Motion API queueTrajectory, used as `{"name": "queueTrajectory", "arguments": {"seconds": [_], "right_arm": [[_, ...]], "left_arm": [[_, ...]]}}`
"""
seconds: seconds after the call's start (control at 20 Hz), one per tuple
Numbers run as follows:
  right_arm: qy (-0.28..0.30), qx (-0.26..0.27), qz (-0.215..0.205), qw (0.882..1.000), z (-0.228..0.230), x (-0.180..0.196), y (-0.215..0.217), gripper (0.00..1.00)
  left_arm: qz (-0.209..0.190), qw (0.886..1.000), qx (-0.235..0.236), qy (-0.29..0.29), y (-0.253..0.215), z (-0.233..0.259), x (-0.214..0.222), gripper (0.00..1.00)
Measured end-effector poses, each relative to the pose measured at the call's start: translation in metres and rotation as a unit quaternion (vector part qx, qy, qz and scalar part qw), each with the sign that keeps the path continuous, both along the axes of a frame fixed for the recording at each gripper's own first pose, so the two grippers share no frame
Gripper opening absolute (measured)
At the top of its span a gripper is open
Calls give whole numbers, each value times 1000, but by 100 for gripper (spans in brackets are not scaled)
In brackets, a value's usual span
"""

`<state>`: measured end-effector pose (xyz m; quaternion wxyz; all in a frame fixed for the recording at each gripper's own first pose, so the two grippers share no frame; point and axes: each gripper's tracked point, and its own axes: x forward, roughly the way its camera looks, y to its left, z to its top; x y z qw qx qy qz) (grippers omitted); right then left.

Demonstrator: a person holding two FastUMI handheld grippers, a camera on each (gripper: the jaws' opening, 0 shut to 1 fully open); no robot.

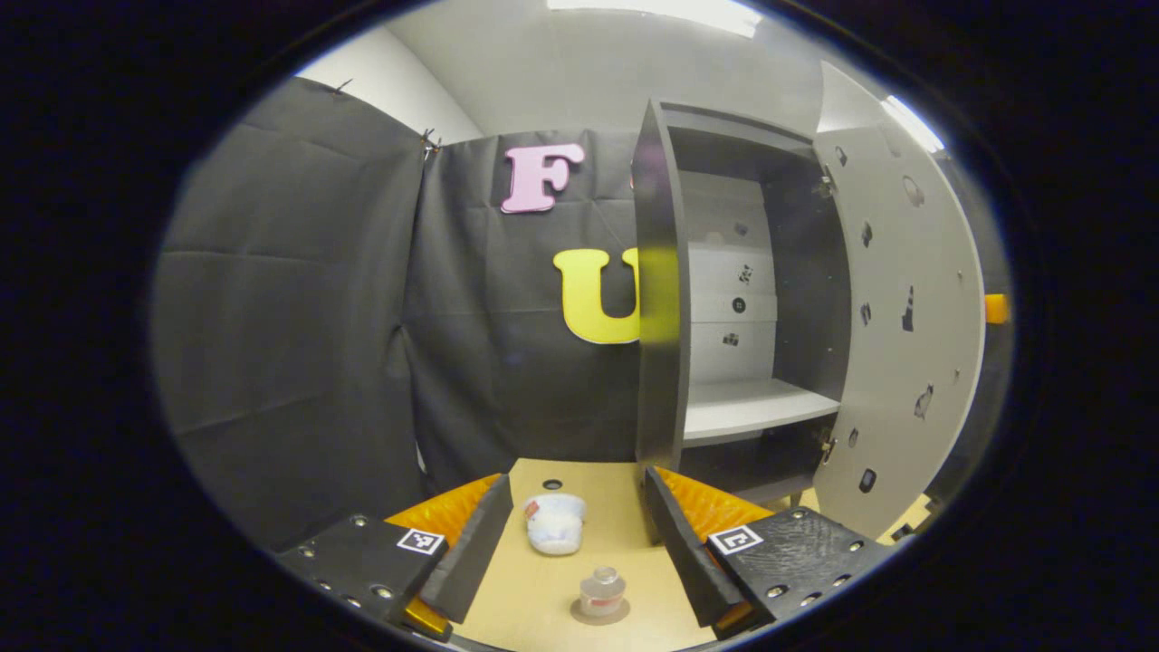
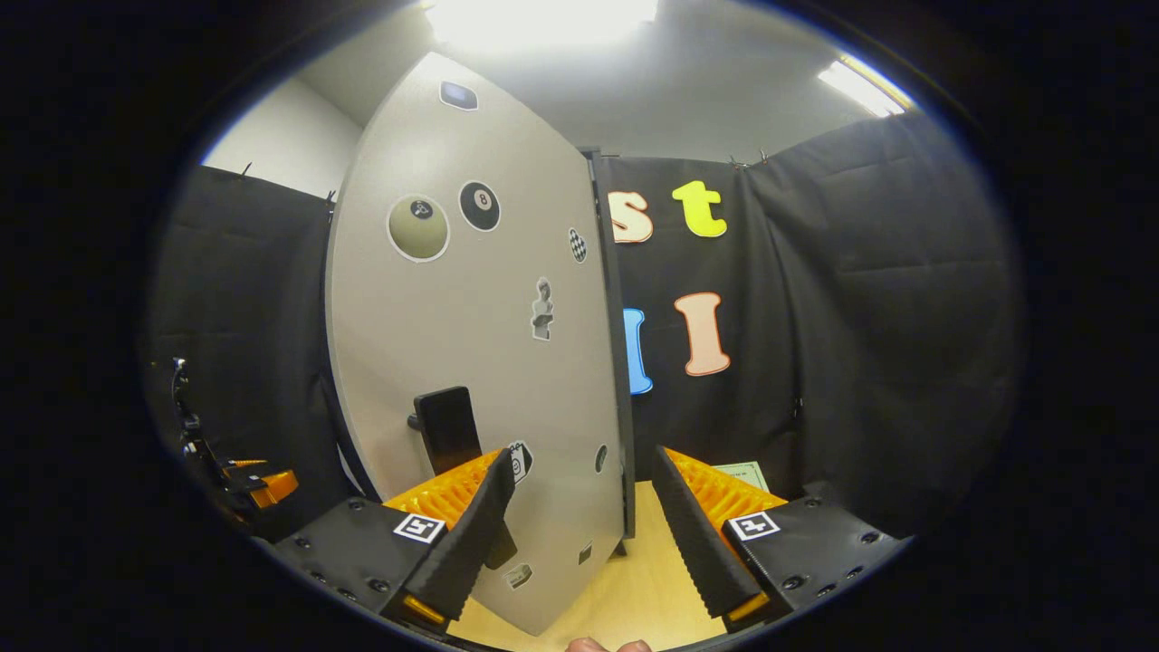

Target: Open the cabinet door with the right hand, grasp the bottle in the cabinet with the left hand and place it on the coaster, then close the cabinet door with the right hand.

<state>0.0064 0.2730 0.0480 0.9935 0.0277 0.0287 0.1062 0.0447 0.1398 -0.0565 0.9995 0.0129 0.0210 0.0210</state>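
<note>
1. Two grippers were at work. The left gripper (image 1: 575,543) had its fingers spread wide and held nothing; between them, at 6 o'clock in the left gripper view, a small clear bottle (image 1: 601,593) stood upright on a round coaster (image 1: 599,613) on the tan tabletop (image 1: 534,598).
2. Beyond the bottle, toward 12 o'clock from it, lay a crumpled white cloth-like object (image 1: 554,523); what it was could not be told.
3. The cabinet (image 1: 724,299) stood at 2 o'clock in that view, and the visible shelf (image 1: 751,407) was bare.
4. Its cabinet door (image 2: 480,344) hung open. In the right gripper view it filled the 10 to 12 o'clock side, with a dark handle (image 2: 445,427) low on its face.
5. The right gripper (image 2: 584,534) was also spread apart, gripping nothing; its left finger (image 2: 462,534) lay over the door's face just below the handle, though contact could not be confirmed.
6. Judged from this, the bottle was placed and only closing the door remained.
7. The door looked like a stiff, light panel swinging on hinges. The handle offered the surest hold, though a flat push on the face near the free edge would likely serve.
8. The bottle seemed light, hard and easily tipped, so the swing should stay clear of it.
</note>
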Motion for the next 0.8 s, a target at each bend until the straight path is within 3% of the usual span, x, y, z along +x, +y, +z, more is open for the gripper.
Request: {"name": "queueTrajectory", "arguments": {"seconds": [0.05,0.55,0.8], "right_arm": [[1,2,4,1000,-1,-1,10,98],[24,21,65,997,-9,39,104,98],[35,26,70,997,-16,44,107,98]], "left_arm": [[-1,1000,4,0,7,0,5,88],[-3,1000,-18,14,47,-17,25,90],[-18,1000,-16,2,43,-9,24,90]]}}
